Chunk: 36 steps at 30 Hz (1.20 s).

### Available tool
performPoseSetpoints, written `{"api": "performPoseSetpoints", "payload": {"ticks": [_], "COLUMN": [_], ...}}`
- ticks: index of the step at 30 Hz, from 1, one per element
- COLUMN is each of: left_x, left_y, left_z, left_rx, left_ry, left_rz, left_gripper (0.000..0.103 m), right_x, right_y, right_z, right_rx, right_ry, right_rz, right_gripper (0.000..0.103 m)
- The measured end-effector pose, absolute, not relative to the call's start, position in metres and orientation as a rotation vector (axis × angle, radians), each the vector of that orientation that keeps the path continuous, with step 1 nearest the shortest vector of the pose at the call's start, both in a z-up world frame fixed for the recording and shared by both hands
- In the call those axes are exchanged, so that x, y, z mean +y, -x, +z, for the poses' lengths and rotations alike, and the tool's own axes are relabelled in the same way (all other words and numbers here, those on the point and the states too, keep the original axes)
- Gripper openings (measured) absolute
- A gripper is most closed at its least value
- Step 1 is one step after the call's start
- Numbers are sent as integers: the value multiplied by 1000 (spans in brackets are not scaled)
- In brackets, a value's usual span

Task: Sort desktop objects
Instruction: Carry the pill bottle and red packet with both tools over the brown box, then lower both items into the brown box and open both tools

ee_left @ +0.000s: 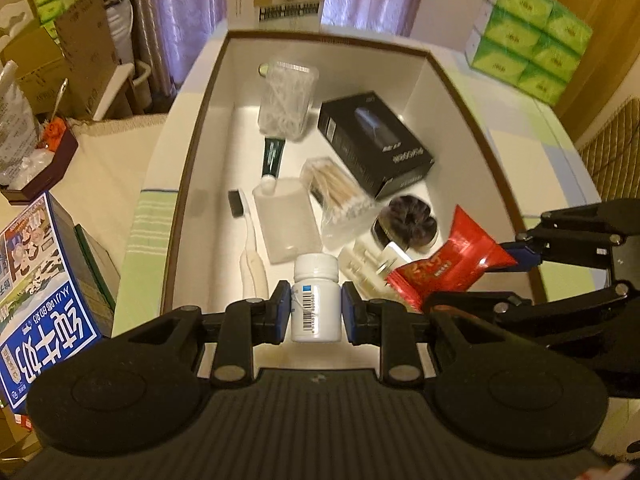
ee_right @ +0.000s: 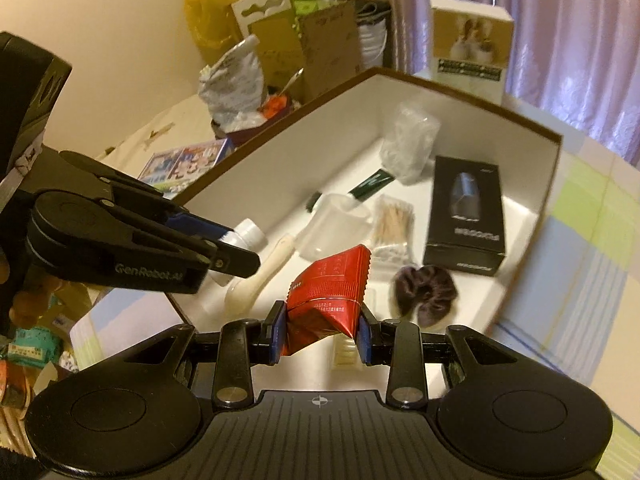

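Note:
Over the near end of a white box with a brown rim [ee_left: 192, 140], my left gripper [ee_left: 316, 312] is shut on a white pill bottle [ee_left: 316, 300] with a barcode label. From the right, my right gripper [ee_left: 476, 272] is shut on a red snack packet [ee_left: 448, 264]. The right wrist view shows the red packet [ee_right: 328, 300] pinched in my right gripper [ee_right: 322, 336] above the box [ee_right: 554, 168]. At left there, my left gripper [ee_right: 236, 246] holds the bottle [ee_right: 250, 234].
In the box lie a black carton [ee_left: 374, 148], cotton swabs [ee_left: 340, 196], a clear tub [ee_left: 286, 96], a green tube [ee_left: 272, 156], a toothbrush [ee_left: 250, 252] and a dark scrunchie [ee_left: 408, 220]. Green tissue packs [ee_left: 528, 48] stand far right, a blue carton [ee_left: 40, 292] near left.

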<state>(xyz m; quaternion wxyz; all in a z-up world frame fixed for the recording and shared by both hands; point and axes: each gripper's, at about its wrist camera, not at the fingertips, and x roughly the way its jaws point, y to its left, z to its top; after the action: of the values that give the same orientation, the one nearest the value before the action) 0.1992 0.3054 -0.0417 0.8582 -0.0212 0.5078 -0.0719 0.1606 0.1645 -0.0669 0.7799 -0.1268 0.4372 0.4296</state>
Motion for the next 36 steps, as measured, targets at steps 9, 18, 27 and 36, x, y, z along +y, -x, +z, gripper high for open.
{"api": "performPoseSetpoints", "payload": {"ticks": [9,18,27,36], "left_x": [313,314,315,315], "left_y": [-208,-208,-207,-206], "left_z": [-62,-62,-62,-60], "left_rx": [1149,1150,1147,1141], "left_ry": [54,35,21,13], "left_rz": [-187,-194,-182,-171], "left_gripper": [22,23,24,33], "right_x": [182,190,199,200], "right_y": [-169,-170,-169,-167], "right_z": [-83,-91,-95,-95], "right_rx": [990,1023,1028,1001], "right_ry": [312,346,381,394], "right_rz": [937,948,973,984], "right_gripper": [32,32,32,48]}}
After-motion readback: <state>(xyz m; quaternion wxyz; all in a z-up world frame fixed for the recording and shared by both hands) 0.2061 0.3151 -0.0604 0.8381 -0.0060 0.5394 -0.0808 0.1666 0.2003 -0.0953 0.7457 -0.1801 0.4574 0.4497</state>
